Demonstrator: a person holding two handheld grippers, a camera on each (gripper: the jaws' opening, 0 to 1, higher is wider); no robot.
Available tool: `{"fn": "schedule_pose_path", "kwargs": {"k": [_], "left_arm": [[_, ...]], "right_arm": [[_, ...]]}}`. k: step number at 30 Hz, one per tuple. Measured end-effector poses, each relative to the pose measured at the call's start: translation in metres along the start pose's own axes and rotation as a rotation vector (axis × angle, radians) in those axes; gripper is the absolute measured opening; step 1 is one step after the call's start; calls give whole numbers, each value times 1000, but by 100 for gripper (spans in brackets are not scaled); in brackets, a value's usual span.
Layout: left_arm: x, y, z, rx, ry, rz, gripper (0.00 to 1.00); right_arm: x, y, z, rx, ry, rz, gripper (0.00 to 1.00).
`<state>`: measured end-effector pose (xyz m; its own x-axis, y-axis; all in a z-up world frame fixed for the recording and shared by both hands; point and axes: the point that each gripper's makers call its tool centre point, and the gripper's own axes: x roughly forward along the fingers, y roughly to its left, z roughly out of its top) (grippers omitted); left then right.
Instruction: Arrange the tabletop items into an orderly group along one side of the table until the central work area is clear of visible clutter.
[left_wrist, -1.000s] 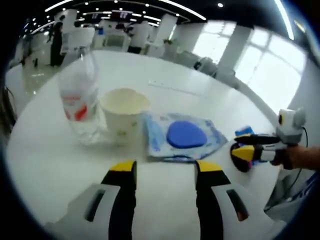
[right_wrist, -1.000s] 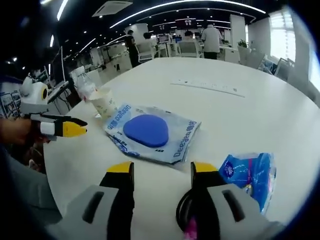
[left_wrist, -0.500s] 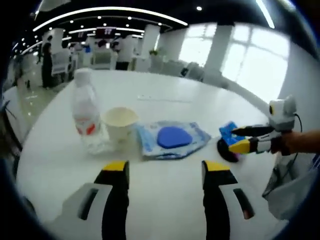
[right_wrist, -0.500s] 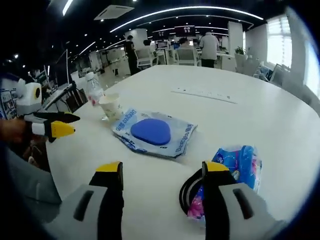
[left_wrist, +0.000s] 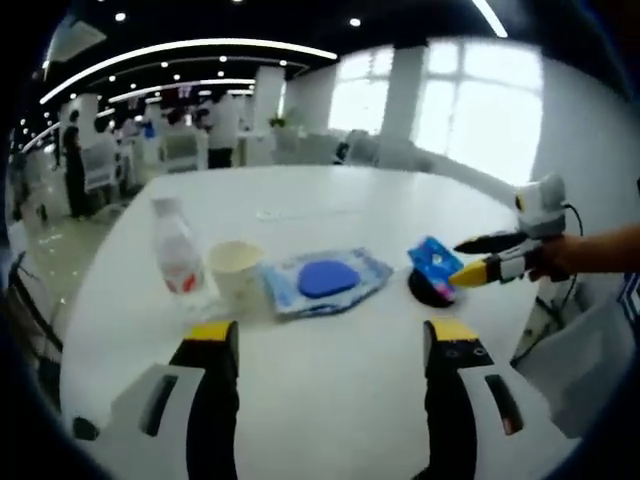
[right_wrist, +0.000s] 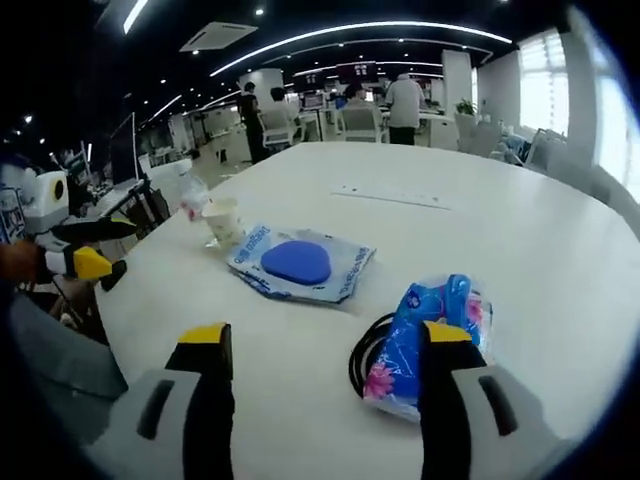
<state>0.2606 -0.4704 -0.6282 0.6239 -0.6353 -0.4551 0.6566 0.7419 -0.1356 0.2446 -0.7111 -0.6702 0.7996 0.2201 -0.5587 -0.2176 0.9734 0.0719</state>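
Note:
A row of items lies along the near side of a round white table (left_wrist: 330, 205): a clear water bottle (left_wrist: 177, 257) with a red label, a paper cup (left_wrist: 234, 269), a flat wipes pack (left_wrist: 326, 281) with a blue lid, and a small blue packet (left_wrist: 434, 264) resting on a black cable coil (left_wrist: 425, 291). In the right gripper view the same bottle (right_wrist: 193, 197), cup (right_wrist: 224, 221), wipes pack (right_wrist: 300, 263), blue packet (right_wrist: 425, 340) and cable coil (right_wrist: 366, 360) appear. My left gripper (left_wrist: 326, 340) is open, held back from the row. My right gripper (right_wrist: 320, 345) is open beside the packet.
A long white strip (right_wrist: 391, 196) lies mid-table beyond the items. Office desks, chairs and standing people (right_wrist: 405, 100) fill the background past the table's far edge. Bright windows (left_wrist: 480, 110) are behind the table in the left gripper view.
Both grippers have drawn back from the items, so the row looks smaller and farther. The items themselves stay where they were.

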Motion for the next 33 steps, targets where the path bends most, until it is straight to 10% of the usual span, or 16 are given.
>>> {"fn": "schedule_pose_path", "kwargs": {"k": [33], "left_arm": [[-70,-12,-10,50,-71,8,100]], "right_arm": [[-11,-65,-19,-9,49,-114,90]]}}
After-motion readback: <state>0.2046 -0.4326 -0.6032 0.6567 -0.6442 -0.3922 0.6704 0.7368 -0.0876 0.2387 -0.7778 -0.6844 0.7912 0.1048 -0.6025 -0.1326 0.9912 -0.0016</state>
